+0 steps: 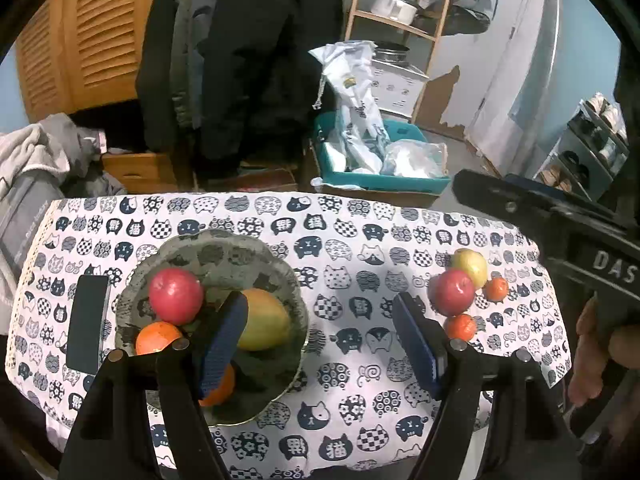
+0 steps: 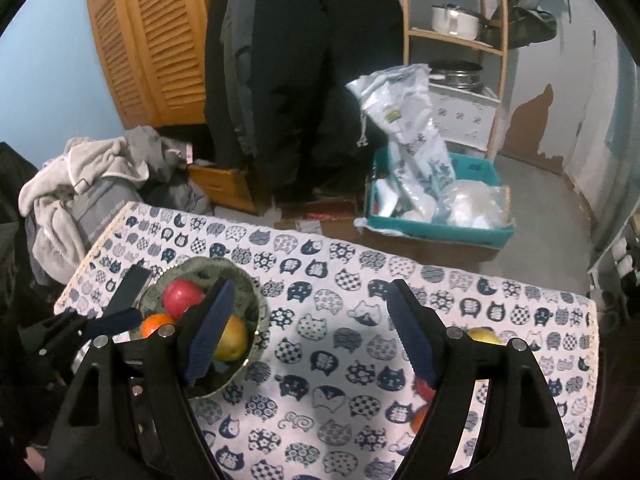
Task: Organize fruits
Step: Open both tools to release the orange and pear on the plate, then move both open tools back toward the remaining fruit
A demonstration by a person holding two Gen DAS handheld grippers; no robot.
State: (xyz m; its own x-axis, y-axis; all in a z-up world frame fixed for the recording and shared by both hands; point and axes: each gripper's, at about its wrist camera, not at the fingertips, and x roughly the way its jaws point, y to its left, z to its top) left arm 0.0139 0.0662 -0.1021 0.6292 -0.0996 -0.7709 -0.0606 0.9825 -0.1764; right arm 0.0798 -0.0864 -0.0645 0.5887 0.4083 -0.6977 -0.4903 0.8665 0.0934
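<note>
both the left tool (image 1: 320, 332) and the right tool (image 2: 310, 328) are wide apart and hold nothing above the tabletop (image 1: 340, 360), the bowl (image 1: 224, 248) with fruits stands near its left edge, and a red apple (image 1: 455, 292) lies with other fruits near its right edge.

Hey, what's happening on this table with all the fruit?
A person with two handheld grippers is sorting fruit into a grey-green scalloped bowl on the cat-print tablecloth. The bowl already holds a red apple, a yellow-green mango and oranges. Another red apple, a yellow apple and two small tangerines wait on the cloth. Both grippers, left and right, hover with open, empty jaws.
</note>
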